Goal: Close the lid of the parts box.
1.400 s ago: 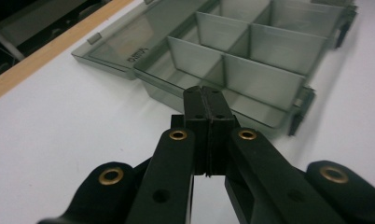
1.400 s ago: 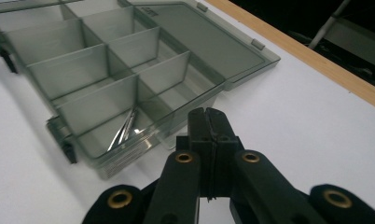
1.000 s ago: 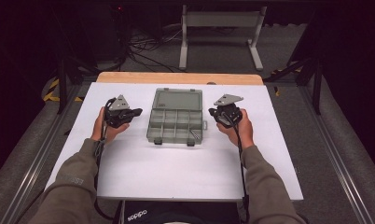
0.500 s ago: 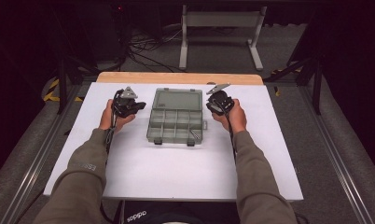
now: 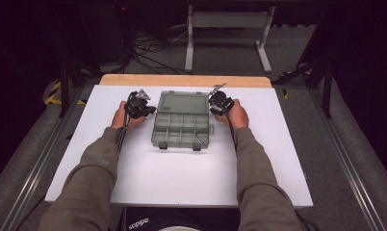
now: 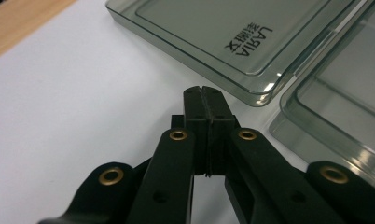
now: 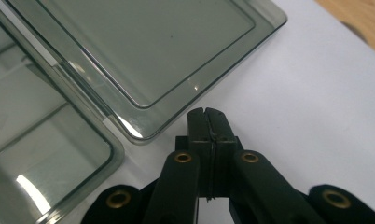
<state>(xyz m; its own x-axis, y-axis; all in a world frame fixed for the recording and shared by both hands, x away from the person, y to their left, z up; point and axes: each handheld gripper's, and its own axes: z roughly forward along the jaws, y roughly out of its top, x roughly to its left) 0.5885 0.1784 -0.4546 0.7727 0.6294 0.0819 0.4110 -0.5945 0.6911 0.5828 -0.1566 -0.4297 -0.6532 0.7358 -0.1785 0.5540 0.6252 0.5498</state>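
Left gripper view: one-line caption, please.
Shut black left claw poised beside the open lid corner of a smoky translucent plastic organiser box.

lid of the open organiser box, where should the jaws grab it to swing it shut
Grip the lid by its thin raised rim at the two far corners, one gripper per side, coming in low from the left and right. It lies flat on the table, hinged to the tray, so only that edge offers a hold. Both grippers' jaws must open first.

Smoky grey translucent organiser box (image 5: 183,120) with black lettering on its lid; white worktop (image 5: 182,173) edged in pale wood; black jaws with brass rivets
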